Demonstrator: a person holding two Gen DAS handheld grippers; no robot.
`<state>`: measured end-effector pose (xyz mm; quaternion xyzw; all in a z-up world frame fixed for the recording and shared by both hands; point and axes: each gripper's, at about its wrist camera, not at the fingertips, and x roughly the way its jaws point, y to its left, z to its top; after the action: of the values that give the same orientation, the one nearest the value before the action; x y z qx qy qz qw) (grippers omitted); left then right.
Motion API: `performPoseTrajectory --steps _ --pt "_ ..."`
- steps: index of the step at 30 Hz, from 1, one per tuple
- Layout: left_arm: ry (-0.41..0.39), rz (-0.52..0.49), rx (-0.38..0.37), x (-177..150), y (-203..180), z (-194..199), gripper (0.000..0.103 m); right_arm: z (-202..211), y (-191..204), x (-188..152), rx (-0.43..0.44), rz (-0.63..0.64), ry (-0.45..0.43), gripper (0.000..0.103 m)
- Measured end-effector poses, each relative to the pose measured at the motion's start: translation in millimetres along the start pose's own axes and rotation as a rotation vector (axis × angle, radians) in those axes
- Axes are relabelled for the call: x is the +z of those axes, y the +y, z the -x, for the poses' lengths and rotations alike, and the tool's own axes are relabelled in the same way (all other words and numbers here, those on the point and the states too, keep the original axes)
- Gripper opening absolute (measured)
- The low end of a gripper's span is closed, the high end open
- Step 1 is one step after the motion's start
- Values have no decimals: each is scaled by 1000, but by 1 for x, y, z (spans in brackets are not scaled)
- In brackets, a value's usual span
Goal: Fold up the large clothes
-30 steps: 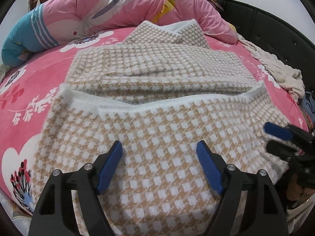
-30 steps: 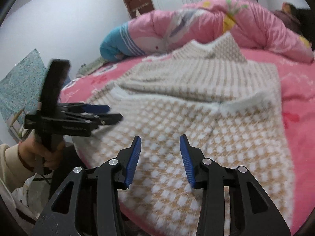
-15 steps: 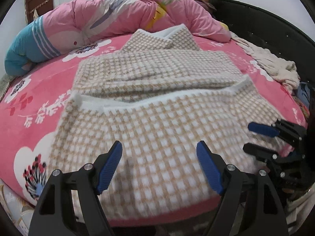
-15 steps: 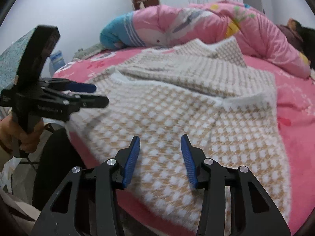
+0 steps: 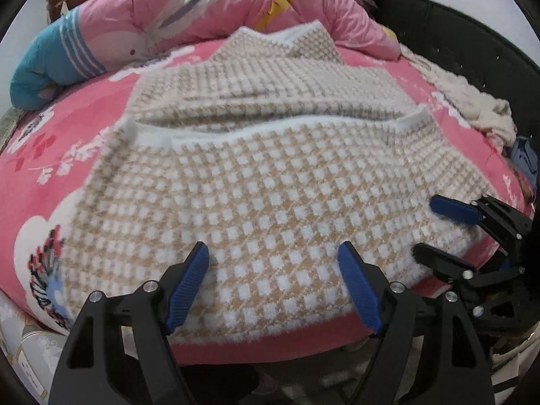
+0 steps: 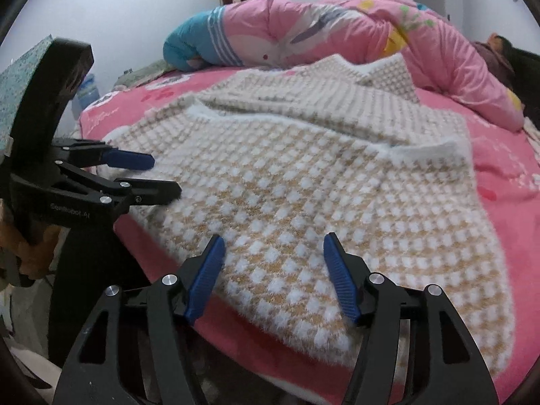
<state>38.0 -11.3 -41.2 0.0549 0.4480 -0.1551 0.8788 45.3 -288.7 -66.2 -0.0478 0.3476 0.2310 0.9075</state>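
Both cameras sit at the near edge of the bed (image 5: 40, 155), close above it, looking down and across to the far side. Each sees the same checked sweater (image 5: 270, 182) and pink quilt (image 6: 337, 30), and each sees the other gripper at its side.

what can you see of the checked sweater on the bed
The checked sweater is a fuzzy tan-and-white knit with white trim, lying flat on the pink floral bedsheet. Its near part is folded back over the rest, white hem across the middle. Its near edge reaches the bed's front edge. Neither gripper holds it.
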Motion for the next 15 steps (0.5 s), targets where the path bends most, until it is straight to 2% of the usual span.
performPoseTrajectory --steps 3,6,9,12,15 --pt "-18 19 25 -3 11 5 77 6 -2 -4 -53 -10 8 58" --pt "12 57 60 -6 28 -6 77 -12 -6 -12 -67 -36 56 58" --pt "0 102 25 -9 39 -11 77 -13 -3 -8 -96 -30 67 59" --pt "-31 102 10 -6 42 -1 77 3 -7 -2 -98 -51 67 59" --pt "-70 136 6 -4 58 7 77 19 -19 0 -149 -82 49 59"
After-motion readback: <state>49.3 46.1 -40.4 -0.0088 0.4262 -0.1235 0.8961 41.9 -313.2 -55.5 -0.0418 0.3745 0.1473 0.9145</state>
